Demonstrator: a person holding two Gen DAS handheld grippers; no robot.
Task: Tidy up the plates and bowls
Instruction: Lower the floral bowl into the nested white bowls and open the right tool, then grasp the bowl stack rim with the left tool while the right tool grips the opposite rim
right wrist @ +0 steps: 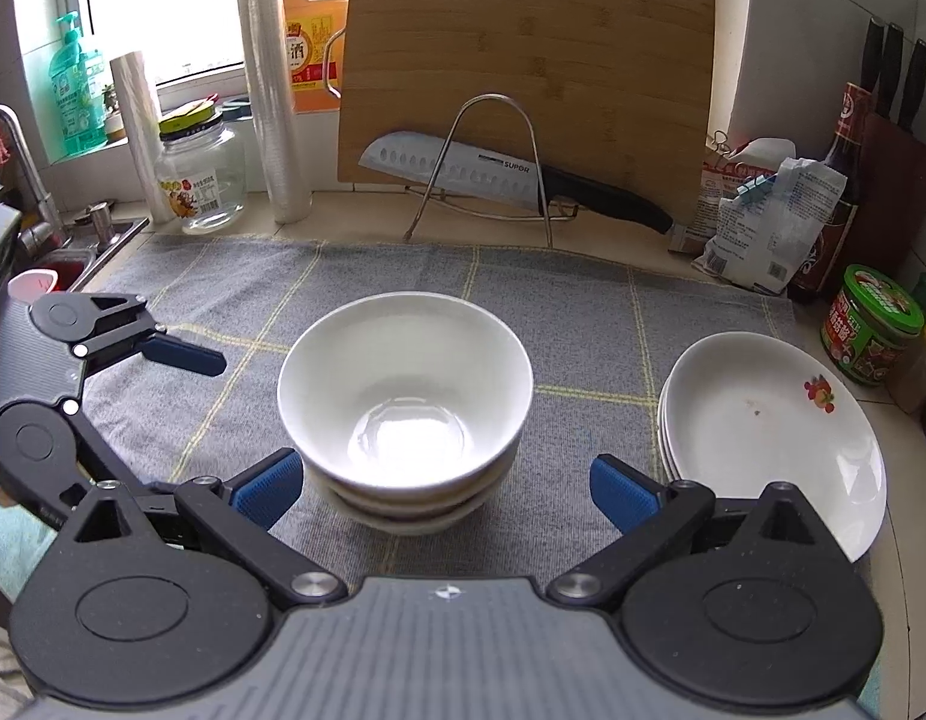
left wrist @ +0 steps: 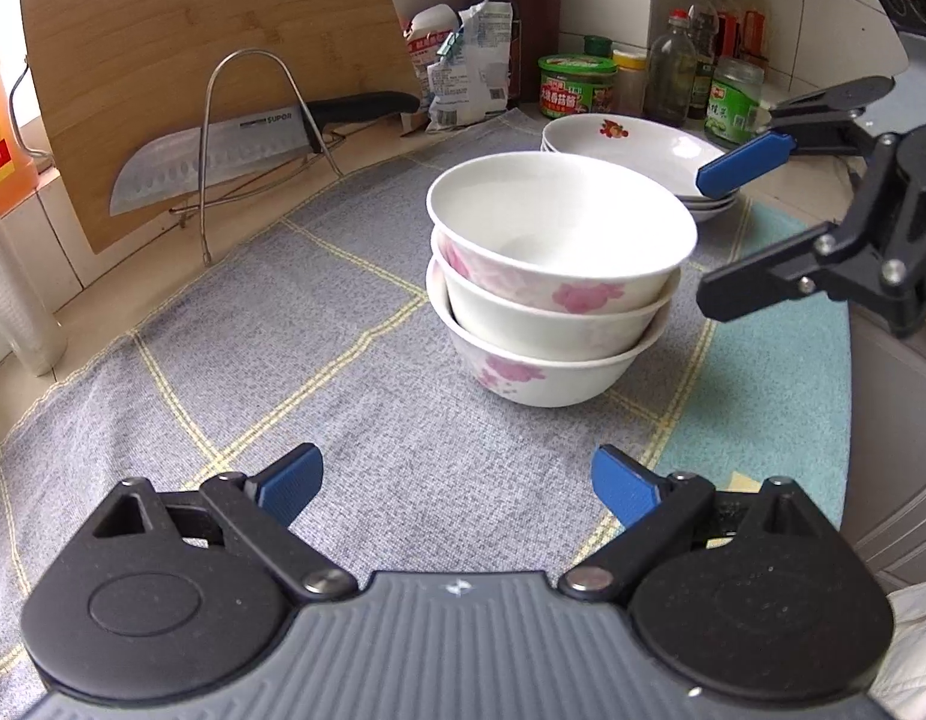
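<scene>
Bowls (right wrist: 405, 402) nested three-high on the tabletop cloth (right wrist: 583, 312) beside stacked plates (right wrist: 775, 414), waiting between wide-open, empty jaws of right gripper (right wrist: 445, 489): closing evenly, staying low, avoiding tipping.

Daylight floods in from the window (right wrist: 163, 6), well beyond the right gripper (right wrist: 445, 489) and up to its left, blown out to plain white. It leaves a hard glare in the top bowl (right wrist: 403, 396) just ahead of those fingers. Shadows on the cloth (left wrist: 271, 324) are soft. Both views are sharp at centre; the fisheye bends the board (right wrist: 526, 69) and darkens corners. Jar labels at the edges are perhaps slightly blurred.
</scene>
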